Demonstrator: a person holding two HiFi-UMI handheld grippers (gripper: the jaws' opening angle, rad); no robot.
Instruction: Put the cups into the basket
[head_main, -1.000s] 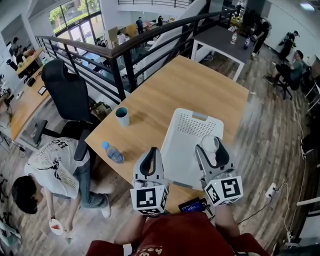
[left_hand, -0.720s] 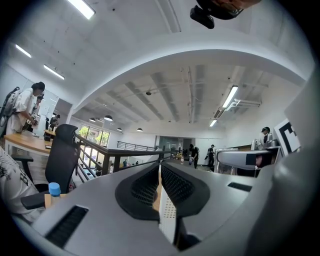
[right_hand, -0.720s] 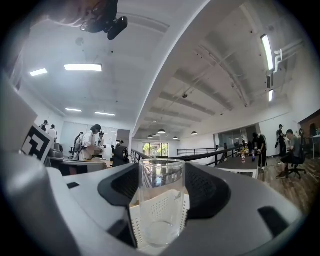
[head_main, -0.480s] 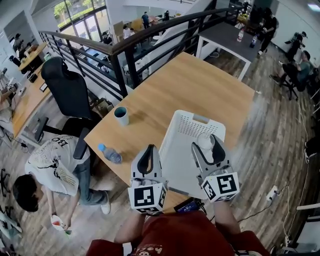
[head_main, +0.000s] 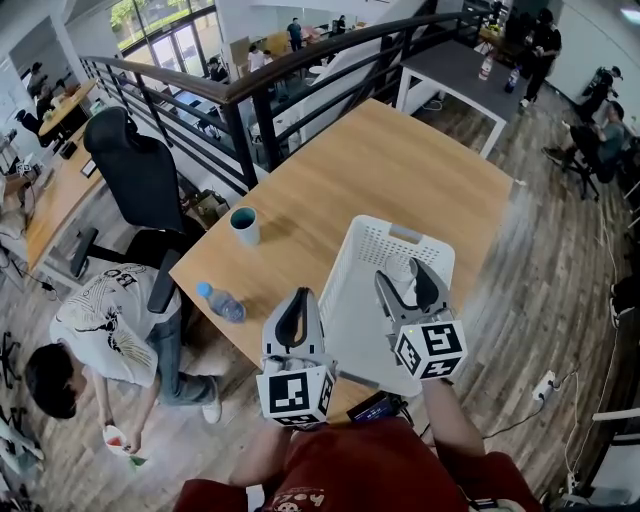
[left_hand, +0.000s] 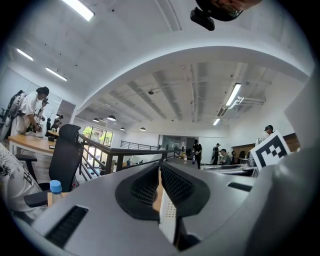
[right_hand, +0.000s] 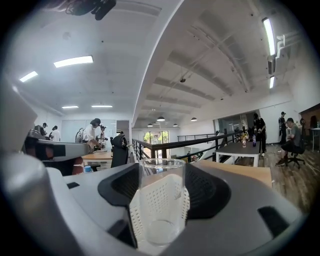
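A white perforated basket (head_main: 361, 300) lies on the wooden table (head_main: 360, 170) in front of me. My right gripper (head_main: 403, 279) hangs over the basket, shut on a clear plastic cup (right_hand: 161, 200) that stands upright between its pads; the same clear cup (head_main: 398, 271) shows between the jaws in the head view. A teal cup (head_main: 244, 225) stands on the table to the basket's left. My left gripper (head_main: 294, 322) is at the table's near edge, left of the basket, its jaws closed together with nothing between them (left_hand: 160, 187).
A blue-capped water bottle (head_main: 222, 302) lies near the table's left edge. A black office chair (head_main: 140, 180) and a crouching person (head_main: 95, 325) are left of the table. A black railing (head_main: 250, 100) runs behind it, with a grey table (head_main: 455, 75) beyond.
My right gripper has carried the clear cup forward and left, further over the basket. The left gripper has hardly moved.
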